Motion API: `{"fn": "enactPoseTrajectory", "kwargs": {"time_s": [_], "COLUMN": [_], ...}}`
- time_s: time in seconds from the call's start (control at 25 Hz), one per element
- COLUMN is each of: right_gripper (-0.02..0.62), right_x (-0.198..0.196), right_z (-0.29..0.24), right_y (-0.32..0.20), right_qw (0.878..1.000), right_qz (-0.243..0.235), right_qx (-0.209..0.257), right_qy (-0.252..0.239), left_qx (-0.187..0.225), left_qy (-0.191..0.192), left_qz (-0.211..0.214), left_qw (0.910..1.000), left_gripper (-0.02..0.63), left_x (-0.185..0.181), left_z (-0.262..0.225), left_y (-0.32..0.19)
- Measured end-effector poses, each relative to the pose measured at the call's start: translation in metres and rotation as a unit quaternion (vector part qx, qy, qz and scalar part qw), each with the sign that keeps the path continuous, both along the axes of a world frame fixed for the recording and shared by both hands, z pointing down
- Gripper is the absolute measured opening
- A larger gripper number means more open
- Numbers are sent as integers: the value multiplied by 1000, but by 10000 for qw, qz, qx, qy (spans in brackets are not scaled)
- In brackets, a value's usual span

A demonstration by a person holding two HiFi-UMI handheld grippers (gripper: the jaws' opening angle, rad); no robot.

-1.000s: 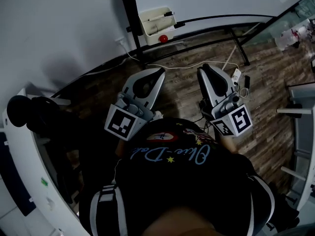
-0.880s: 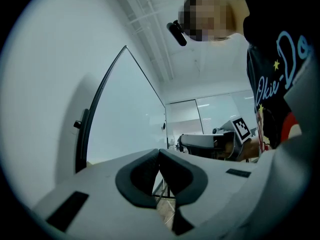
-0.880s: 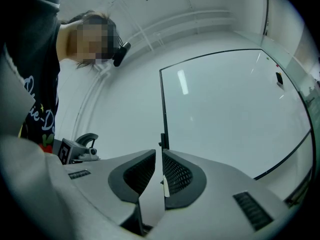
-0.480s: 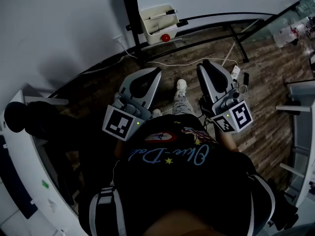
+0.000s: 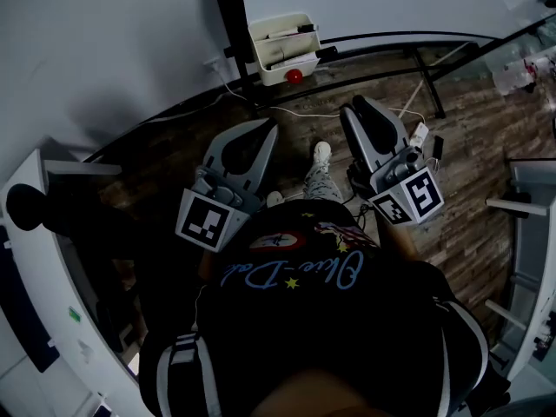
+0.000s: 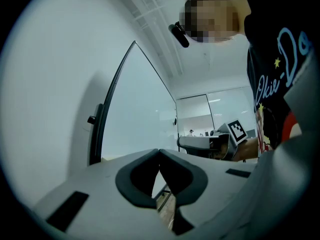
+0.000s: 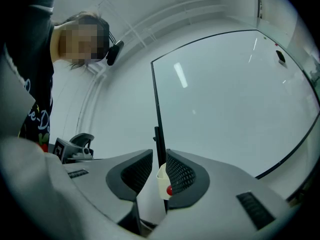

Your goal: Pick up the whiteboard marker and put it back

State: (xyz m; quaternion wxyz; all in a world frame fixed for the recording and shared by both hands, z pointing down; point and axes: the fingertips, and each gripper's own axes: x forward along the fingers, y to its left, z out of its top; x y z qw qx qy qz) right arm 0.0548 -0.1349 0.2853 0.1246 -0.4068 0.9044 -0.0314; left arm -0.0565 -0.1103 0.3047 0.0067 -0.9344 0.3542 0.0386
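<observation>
Toward 2 o'clock in the head view the floor is laid in dark wood planks, matt and grainy. At 12 o'clock the tray is moulded in smooth cream plastic, with a glossy red ball on its front. The frame is built of black metal tube. The whiteboard is faced in glossy white; a light streak is mirrored in it. The left gripper is shelled in matt grey plastic and fitted with smooth black pads. On the right gripper, whose jaws have just been opening with nothing between them, the pads are embossed with a fine grid. The shirt is cut from black cloth.
</observation>
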Motion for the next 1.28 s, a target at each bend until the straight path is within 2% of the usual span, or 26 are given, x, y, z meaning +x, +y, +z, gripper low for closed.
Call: {"fn": "enactPoseTrajectory", "kwargs": {"time_s": [0.4, 1.28], "right_gripper": [105, 144], "right_x": [10, 11], "right_z": [16, 49], "right_y": [-34, -95], "right_qw": [9996, 9966], "right_qz": [-148, -444], "right_qx": [-233, -669], "right_qy": [-92, -179], "left_qx": [-171, -223], "left_qy": [-101, -299], "left_qz": [-266, -651], "left_qw": [9994, 9972], "left_gripper": [-2, -2], "left_x": [6, 10], "left_z": [11, 18], "left_y": [-22, -69]}}
